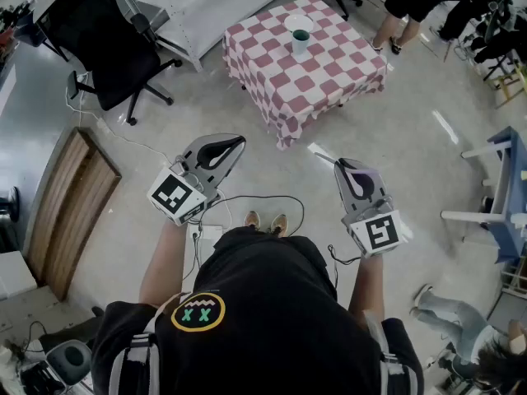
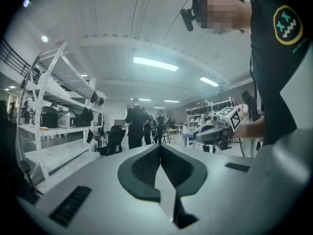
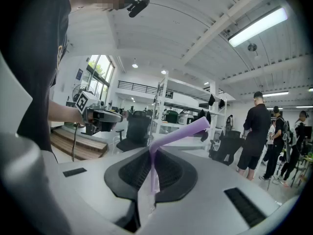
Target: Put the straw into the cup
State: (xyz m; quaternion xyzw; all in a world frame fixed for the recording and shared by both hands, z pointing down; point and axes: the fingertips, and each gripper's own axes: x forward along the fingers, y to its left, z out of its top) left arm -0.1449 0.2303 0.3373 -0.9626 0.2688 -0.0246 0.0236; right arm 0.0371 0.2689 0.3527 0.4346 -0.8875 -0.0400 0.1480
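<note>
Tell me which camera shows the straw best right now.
The right gripper view: the purple straw is close up, pinched between the right gripper's jaws, with its bent top angling up to the right. The head view shows only a thin pale sliver at that gripper's tip. The left gripper view does not show it.

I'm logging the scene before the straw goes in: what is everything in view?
Table: one, red-and-white checked cloth, far centre.
Cup: one, white and green, on the table.
Straw: one, purple, bent, in the right gripper's jaws.
Office chairs: two, black, far left and beyond the table.
Wooden platform: one, brown, floor at left.
Bystanders: several, dark clothes, background.
Left gripper: one, grey, jaws shut, empty.
Right gripper: one, grey, jaws shut on the straw.
</note>
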